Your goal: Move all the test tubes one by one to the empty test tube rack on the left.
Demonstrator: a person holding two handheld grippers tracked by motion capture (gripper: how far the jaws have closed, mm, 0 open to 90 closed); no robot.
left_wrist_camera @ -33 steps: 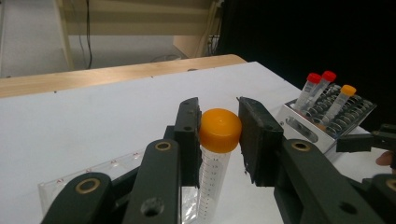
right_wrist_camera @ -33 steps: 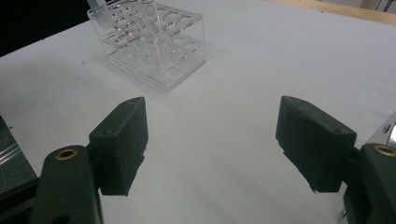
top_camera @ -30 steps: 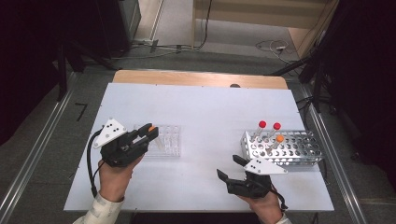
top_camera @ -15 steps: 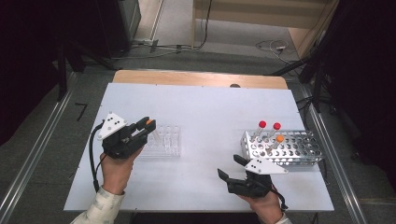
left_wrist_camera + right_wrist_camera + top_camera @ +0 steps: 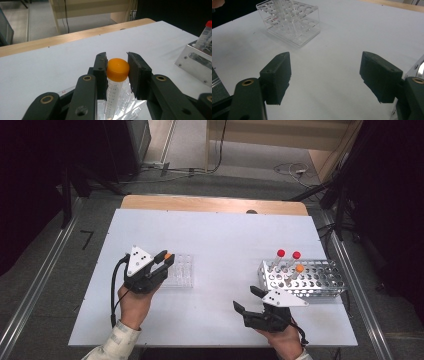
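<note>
Orange-capped tube (image 5: 117, 75) clamped upright in left gripper (image 5: 162, 260) over 1 clear rack (image 5: 181, 271); right gripper (image 5: 247, 300) released, resting near 1 metal rack (image 5: 320, 280) holding 3 tubes.

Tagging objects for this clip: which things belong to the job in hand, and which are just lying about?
In the job: orange-capped tube, left gripper shut on it, clear rack beneath.
Standing by: metal rack, red-capped tubes, right gripper open, table.

Lab bench, metal tube rack (image 5: 320, 280), clear acrylic rack (image 5: 290, 22), capped sample tubes (image 5: 280, 255)
</note>
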